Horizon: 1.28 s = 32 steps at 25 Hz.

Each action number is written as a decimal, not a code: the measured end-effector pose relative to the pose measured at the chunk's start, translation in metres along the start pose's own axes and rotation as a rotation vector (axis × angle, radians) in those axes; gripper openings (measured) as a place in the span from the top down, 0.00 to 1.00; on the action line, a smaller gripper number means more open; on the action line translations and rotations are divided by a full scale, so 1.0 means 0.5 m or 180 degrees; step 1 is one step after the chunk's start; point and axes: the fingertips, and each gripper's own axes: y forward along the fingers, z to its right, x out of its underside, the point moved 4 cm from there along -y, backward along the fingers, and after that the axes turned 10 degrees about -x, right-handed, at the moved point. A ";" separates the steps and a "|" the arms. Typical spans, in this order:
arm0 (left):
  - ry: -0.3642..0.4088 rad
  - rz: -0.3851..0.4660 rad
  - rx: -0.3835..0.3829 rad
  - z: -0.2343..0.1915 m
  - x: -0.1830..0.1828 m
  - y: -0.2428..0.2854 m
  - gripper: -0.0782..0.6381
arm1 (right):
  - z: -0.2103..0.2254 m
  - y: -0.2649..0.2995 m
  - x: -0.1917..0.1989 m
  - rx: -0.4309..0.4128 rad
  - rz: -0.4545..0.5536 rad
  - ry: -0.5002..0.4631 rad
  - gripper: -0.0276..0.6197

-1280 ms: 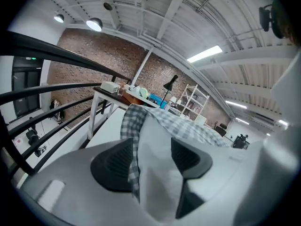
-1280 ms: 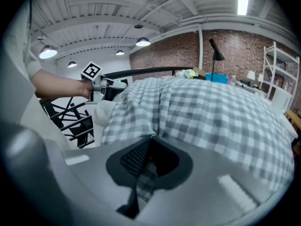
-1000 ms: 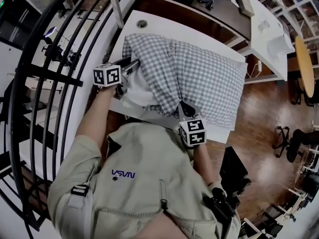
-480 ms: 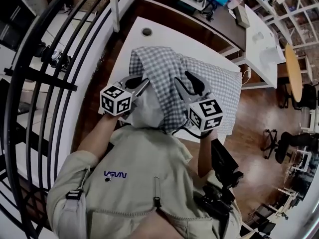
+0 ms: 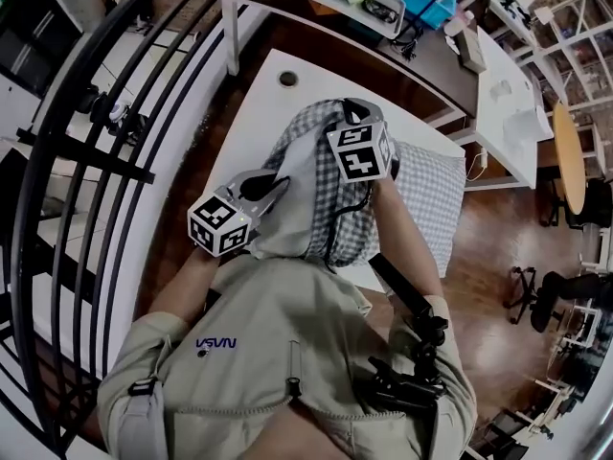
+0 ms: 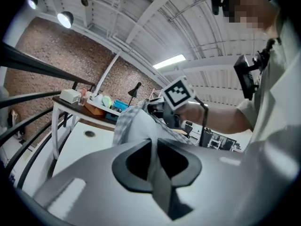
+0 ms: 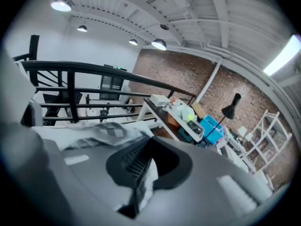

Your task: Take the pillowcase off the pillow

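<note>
Bare white table (image 5: 257,113) lies open from ten to twelve o'clock of the heaped pillow (image 5: 292,211). Black railing (image 5: 67,151) bars nine o'clock; a cluttered desk (image 5: 421,41) blocks one o'clock.

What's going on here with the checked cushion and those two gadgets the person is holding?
A person is stripping a checked pillowcase off a white pillow above a white table, with a hand-held gripper in each hand. The left gripper has just been closing its fingers on the bared end of the pillow. The right gripper is clamped on the pillowcase and held up high. The case is only partly off, bunched over the pillow's far part.
</note>
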 end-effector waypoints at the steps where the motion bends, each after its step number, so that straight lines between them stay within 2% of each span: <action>1: 0.0065 0.0047 0.0029 0.007 -0.005 -0.010 0.84 | 0.034 0.006 0.007 0.0123 -0.0053 0.0021 0.95; 3: 0.0126 0.0158 0.0046 0.017 -0.016 -0.033 0.84 | 0.096 0.020 0.049 0.0344 -0.0274 0.0081 0.95; 6: 0.0078 0.0290 -0.0001 0.015 -0.031 -0.068 0.84 | 0.173 0.027 0.169 0.0600 -0.0760 0.0251 0.95; 8: -0.0036 0.0293 -0.0080 -0.005 -0.027 -0.078 0.84 | 0.200 0.024 0.268 0.0642 -0.1054 0.0514 0.94; 10: -0.0247 0.0243 -0.0189 -0.040 -0.008 -0.064 0.84 | 0.198 0.023 0.335 0.0586 -0.1170 0.0752 0.95; 13: -0.0469 0.0090 -0.0391 -0.094 0.024 -0.013 0.83 | 0.172 0.022 0.331 0.0495 -0.0894 0.0838 0.94; 15: -0.0392 -0.0022 -0.0438 -0.108 0.032 0.015 0.82 | 0.158 0.010 0.297 0.0452 -0.0537 0.0922 0.88; 17: -0.0277 -0.0074 -0.0461 -0.109 0.027 0.019 0.75 | 0.141 -0.026 0.261 0.0451 -0.0160 0.1060 0.79; 20: -0.0155 -0.0029 -0.0511 -0.098 0.019 -0.012 0.63 | 0.091 -0.124 0.225 0.0506 0.0383 0.1283 0.79; 23: -0.0017 0.0044 -0.0497 -0.079 0.022 -0.060 0.61 | -0.005 -0.225 0.214 0.0494 0.0741 0.1489 0.79; 27: 0.0168 -0.0155 -0.0352 -0.029 0.071 -0.098 0.58 | -0.158 -0.311 0.247 0.0343 0.0652 0.1635 0.79; 30: 0.0500 -0.0442 -0.0199 0.019 0.121 -0.100 0.53 | -0.242 -0.329 0.280 0.0135 0.0503 0.1668 0.79; 32: 0.0633 -0.0613 -0.0170 0.053 0.158 -0.100 0.50 | -0.281 -0.332 0.306 -0.0067 0.0408 0.1671 0.79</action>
